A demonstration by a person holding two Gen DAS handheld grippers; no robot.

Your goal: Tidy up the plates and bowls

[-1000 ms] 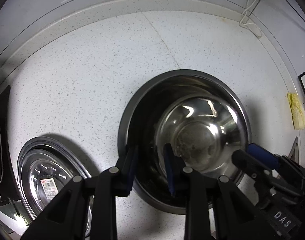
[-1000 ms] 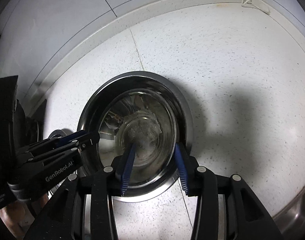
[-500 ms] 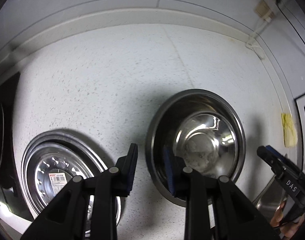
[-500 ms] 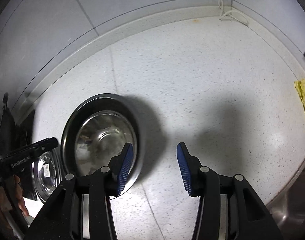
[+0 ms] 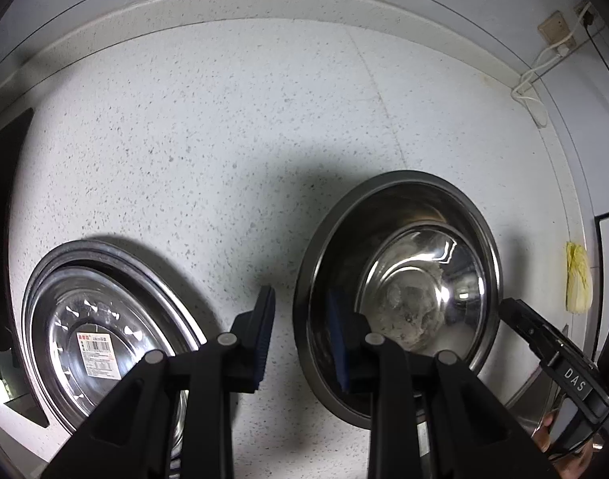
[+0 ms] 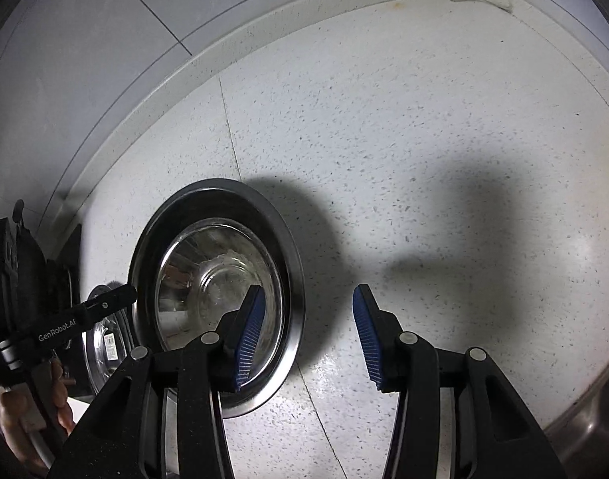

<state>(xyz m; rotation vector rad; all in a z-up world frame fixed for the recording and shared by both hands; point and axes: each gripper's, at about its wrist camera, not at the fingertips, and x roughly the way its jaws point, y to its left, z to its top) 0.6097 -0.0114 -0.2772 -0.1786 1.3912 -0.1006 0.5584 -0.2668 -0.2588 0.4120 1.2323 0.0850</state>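
Observation:
A steel bowl (image 5: pixel 404 291) stands on the speckled counter (image 5: pixel 224 139). My left gripper (image 5: pixel 302 339) is narrowly open and straddles the bowl's near left rim. Its right finger reaches inside the bowl, and bare counter shows between its left pad and the rim. Left of it lies a steel plate (image 5: pixel 105 319) with a barcode label. In the right wrist view my right gripper (image 6: pixel 308 335) is open. Its left finger hangs over the bowl (image 6: pixel 216 291) and its right finger over bare counter. Nothing is pressed between the pads.
A yellow cloth (image 5: pixel 578 279) lies by the right wall. A white cable (image 5: pixel 532 92) hangs from a wall socket (image 5: pixel 556 34). A black appliance (image 5: pixel 1 167) stands at the far left. A sink edge (image 6: pixel 584 419) shows at lower right.
Both grippers shifted sideways while the bowl stayed put. The right gripper slid right, off the bowl's middle. In the left view the bowl drifted right and more of the plate appeared.

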